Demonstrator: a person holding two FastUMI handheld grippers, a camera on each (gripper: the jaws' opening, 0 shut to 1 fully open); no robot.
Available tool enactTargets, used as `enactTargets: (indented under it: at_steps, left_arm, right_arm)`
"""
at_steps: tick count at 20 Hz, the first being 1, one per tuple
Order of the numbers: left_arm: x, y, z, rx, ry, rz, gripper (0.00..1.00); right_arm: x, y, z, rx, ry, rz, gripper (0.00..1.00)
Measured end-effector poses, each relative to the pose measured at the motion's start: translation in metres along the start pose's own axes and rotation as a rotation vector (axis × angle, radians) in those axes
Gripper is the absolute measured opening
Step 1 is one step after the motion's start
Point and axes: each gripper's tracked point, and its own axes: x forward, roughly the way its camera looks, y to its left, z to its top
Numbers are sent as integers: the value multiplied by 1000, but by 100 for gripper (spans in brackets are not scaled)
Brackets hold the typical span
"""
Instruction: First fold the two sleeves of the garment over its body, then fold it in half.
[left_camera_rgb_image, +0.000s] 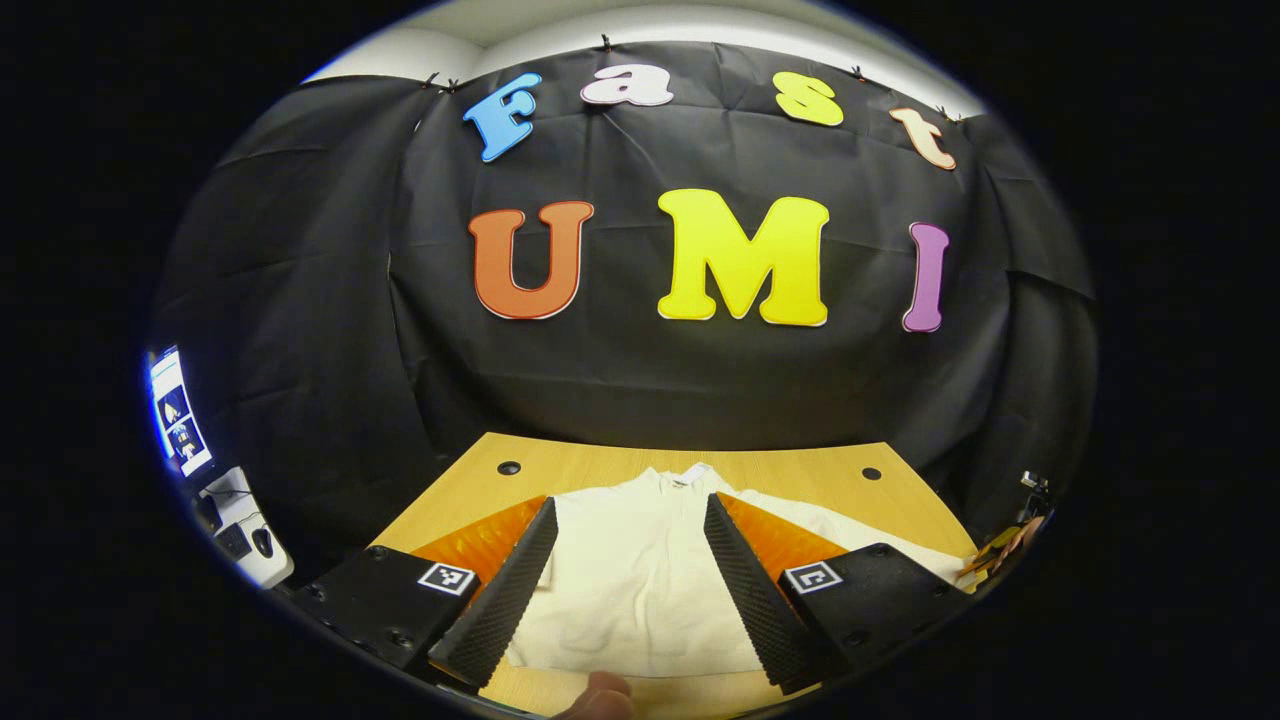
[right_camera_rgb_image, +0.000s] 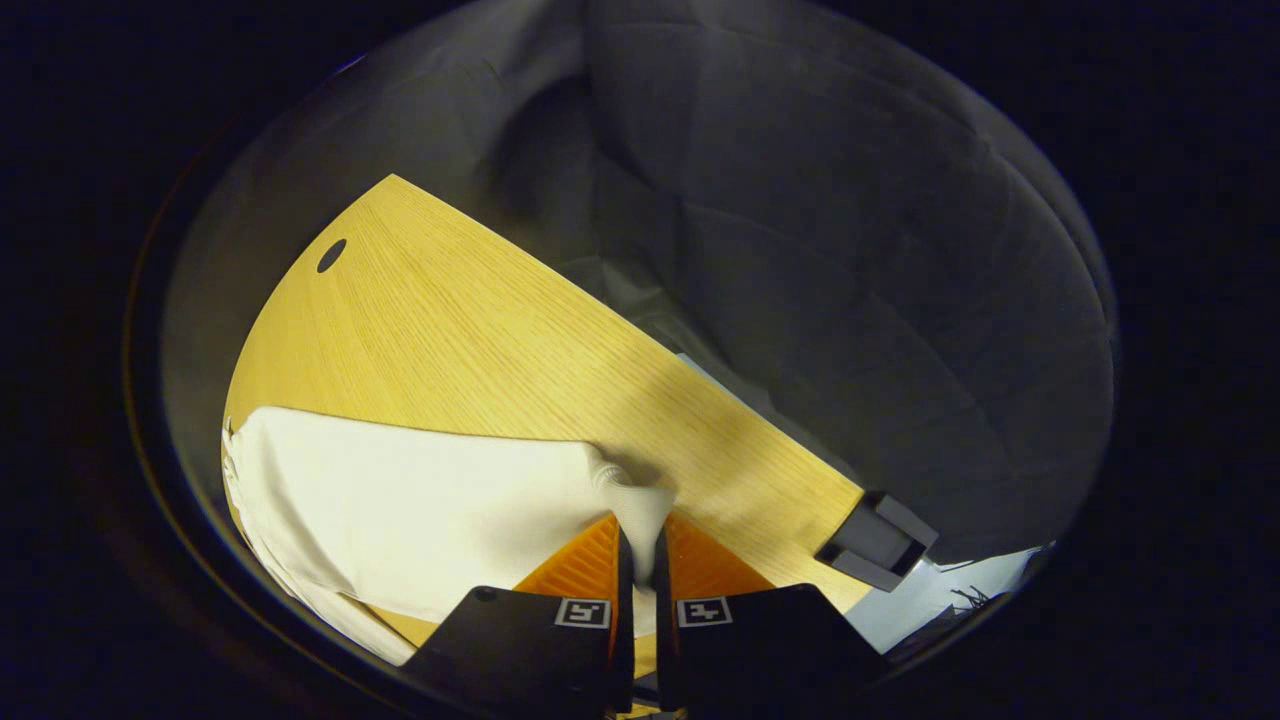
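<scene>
Holding the left tongs (left_camera_rgb_image: 630, 580) wide apart, you keep them low over the near edge of the tabletop (left_camera_rgb_image: 600, 465), with nothing between the two fingers. In the left gripper view the cream garment (left_camera_rgb_image: 640, 570) lies flat on the wood, collar toward the black cloth wall (left_camera_rgb_image: 300, 300) and hem toward you; its body fills the gap framed by the spread fingers. One sleeve (left_camera_rgb_image: 850, 535) reaches out to the right across the tabletop. A fingertip (left_camera_rgb_image: 605, 690) of your hand shows at the bottom edge, just below the hem. A monitor (left_camera_rgb_image: 178, 410) stands at the far left, beyond the tabletop.

In the right gripper view your right tongs (right_camera_rgb_image: 640, 545) are closed on a pinch of the garment (right_camera_rgb_image: 420, 500): both fingers press on a gathered bit of fabric (right_camera_rgb_image: 640, 510) that rises in a small puckered peak just ahead of the tips. From that pinch the cloth spreads away to the left, lying on the tabletop (right_camera_rgb_image: 450, 330), with its edge running to the left rim of the view. Whether the pinched part is a cuff or another part of the sleeve cannot be told. A dark cable hole (right_camera_rgb_image: 331, 255) marks the far corner of the wood, and a small black-and-grey fitting (right_camera_rgb_image: 878, 540) sits at the tabletop's right edge.
</scene>
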Motion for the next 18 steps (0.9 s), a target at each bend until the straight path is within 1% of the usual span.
enactTargets:
  at_steps: [4,6,8,10,12,18]
  left_arm:
    - [6,19,-6,-8,3,-6,96]
    - [4,18,-13,-9,17,-33,96]
    - [6,28,-12,16,5,-48,96]
    - [7,33,-13,28,-2,-77,96]
    - [6,41,-14,25,-1,-96,96]
    - [8,81,-17,8,0,-87,96]
  right_arm:
    - [-24,14,-1,-22,-38,-4,10]
    - [-44,29,-1,-29,-53,12,9]
    - [-65,52,0,-27,-65,46,9]
    - [-86,82,0,-42,-83,83,9]
    - [-105,115,-4,-85,-100,118,9]
    - [-147,242,-32,-231,-131,238,9]
